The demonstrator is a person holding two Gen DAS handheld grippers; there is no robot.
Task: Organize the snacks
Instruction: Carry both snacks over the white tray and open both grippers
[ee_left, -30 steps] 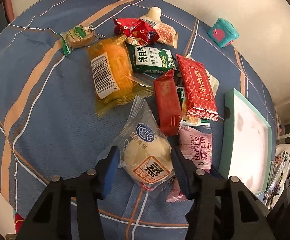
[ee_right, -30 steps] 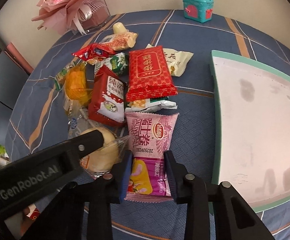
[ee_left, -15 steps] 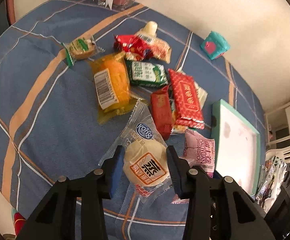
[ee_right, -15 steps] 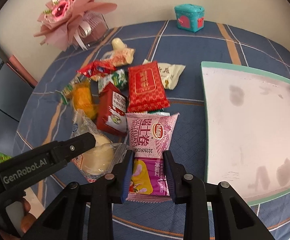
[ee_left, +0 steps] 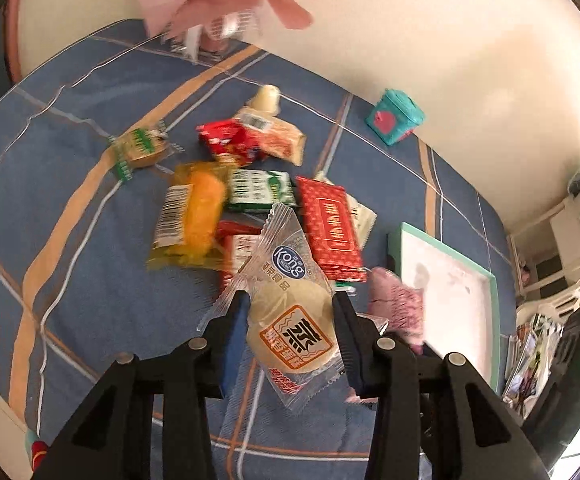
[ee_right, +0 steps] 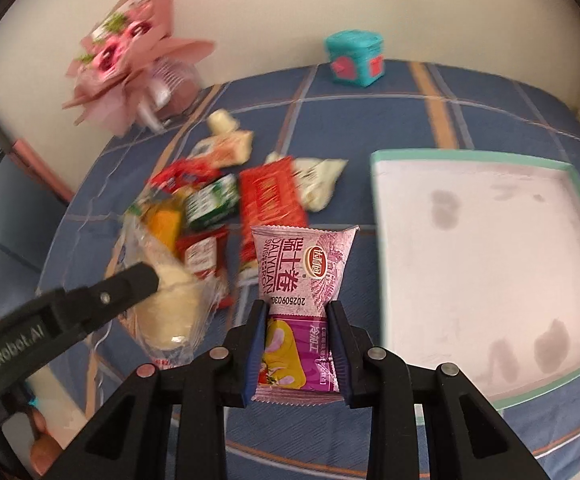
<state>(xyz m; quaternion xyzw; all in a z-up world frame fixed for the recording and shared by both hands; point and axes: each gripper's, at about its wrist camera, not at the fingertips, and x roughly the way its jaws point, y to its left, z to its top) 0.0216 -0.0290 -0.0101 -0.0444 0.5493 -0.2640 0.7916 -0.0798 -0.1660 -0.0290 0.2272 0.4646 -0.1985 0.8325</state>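
Grippers both had a snack clamped: our left gripper [ee_left: 290,320] squeezed the clear-wrapped steamed cake [ee_left: 294,328], and our right gripper [ee_right: 296,340] pinched the pink Swiss roll packet [ee_right: 302,272]. We held both packets above the blue plaid tablecloth [ee_left: 69,280], near the snack pile [ee_left: 249,196], with the teal-rimmed tray [ee_right: 486,264] lying beside them.

Both my wrist cams look steeply down along the fingers, close over the blue tablecloth [ee_left: 69,240]. Left cam sits left of the snack pile [ee_left: 257,200], tray [ee_left: 446,292] at its right edge. Right cam sits further right, tray [ee_right: 486,280] filling its right half. Shared: pile, tray, teal box [ee_right: 356,58], bouquet [ee_right: 129,60]; right cam also catches my left gripper [ee_right: 137,284].
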